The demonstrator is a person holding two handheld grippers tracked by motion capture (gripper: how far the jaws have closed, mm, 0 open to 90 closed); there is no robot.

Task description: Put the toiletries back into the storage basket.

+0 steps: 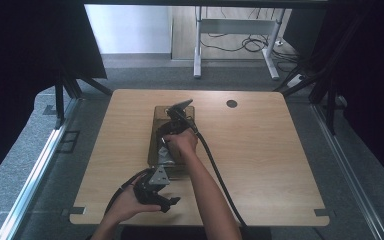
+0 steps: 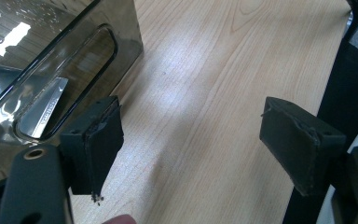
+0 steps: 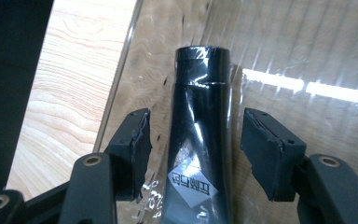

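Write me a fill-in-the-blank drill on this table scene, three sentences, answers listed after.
1. The black tube lies between the right gripper's jaws, which are ____.
2. The tube rests inside a clear ____ tray on the wooden table.
3. The left gripper stands with its jaws open beside the tray, and between them shows bare ____.

Missing words: open; plastic; table
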